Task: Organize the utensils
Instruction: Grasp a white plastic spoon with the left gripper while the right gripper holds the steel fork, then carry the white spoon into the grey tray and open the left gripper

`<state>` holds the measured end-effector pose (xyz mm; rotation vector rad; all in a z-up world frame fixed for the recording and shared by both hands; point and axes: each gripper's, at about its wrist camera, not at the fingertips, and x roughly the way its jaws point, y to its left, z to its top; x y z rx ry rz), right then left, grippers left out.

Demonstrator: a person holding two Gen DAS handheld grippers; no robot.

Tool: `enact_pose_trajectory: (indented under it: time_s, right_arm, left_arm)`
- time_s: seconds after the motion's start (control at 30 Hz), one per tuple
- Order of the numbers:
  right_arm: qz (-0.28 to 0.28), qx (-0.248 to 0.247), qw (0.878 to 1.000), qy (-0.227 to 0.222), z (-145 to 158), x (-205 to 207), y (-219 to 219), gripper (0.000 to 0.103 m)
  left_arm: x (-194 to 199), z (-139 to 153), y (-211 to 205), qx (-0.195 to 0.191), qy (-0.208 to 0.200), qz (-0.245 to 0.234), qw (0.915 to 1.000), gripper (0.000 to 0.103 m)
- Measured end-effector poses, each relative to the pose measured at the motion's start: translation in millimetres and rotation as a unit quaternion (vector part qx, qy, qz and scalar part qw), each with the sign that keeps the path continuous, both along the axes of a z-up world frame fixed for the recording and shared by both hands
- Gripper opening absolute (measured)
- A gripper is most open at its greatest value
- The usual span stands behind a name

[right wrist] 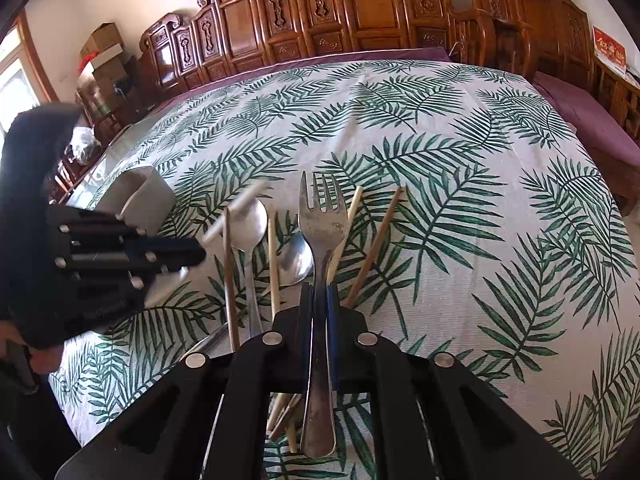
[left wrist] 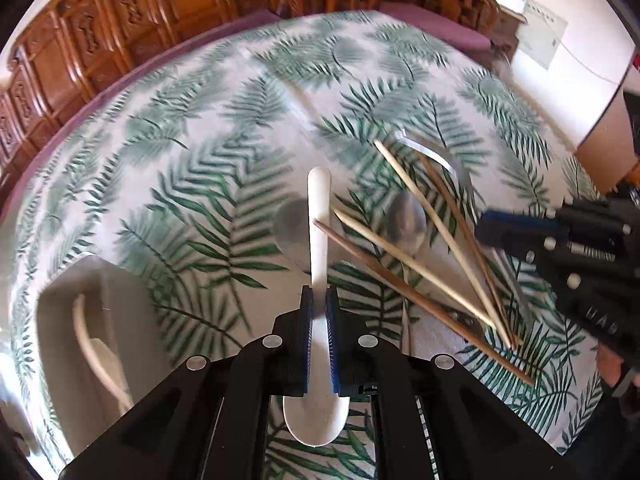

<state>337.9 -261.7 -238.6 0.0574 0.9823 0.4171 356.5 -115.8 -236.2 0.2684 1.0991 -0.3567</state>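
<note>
Two hand-held grippers at work over a big tabletop (right wrist: pixel 460 128) covered in a palm-leaf cloth, with carved wooden chairs (right wrist: pixel 304 12) lined up behind it. Off to the left edge sits a grey holder (right wrist: pixel 138 196) with one white spoon already inside (left wrist: pixel 94 344). Left hand-held gripper (left wrist: pixel 319 304) is clamped tight on a white spoon (left wrist: pixel 319 216), handle pointing away, bowl back near the camera. No earlier look to compare, so that's all I can say on it. Right hand-held gripper (right wrist: pixel 319 300) is squeezed onto a metal fork (right wrist: pixel 322 224), tines pointing out toward the chairs. Lying loose on the cloth between the two: four chopsticks (left wrist: pixel 416 268), some pale and some brown, crossing each other, plus two metal spoons (right wrist: pixel 250 220) among them.
</note>
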Motion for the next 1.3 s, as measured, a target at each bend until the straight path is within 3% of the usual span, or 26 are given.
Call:
enact_pose_trajectory:
  time_s: [0.27, 0.47, 1.0, 1.3]
  right_arm:
    - [0.008, 0.006, 1.0, -0.009, 7, -5, 7, 0.008]
    - [0.018, 0.016, 1.0, -0.012, 13, -14, 14, 0.008]
    - [0.061, 0.036, 0.997, -0.021, 26, -33, 45, 0.008]
    - [0.077, 0.051, 0.995, -0.042, 46, -44, 60, 0.008]
  left_arm:
    - [4, 37, 22, -0.014, -0.052, 0.043, 0.9976, 0.006]
    - [-7, 53, 41, -0.029, -0.067, 0.055, 0.9958, 0.006]
    - [-46, 74, 97, -0.042, -0.088, 0.083, 0.9918, 0.006]
    - [-49, 63, 138, -0.039, -0.079, 0.113, 0.9897, 0.006]
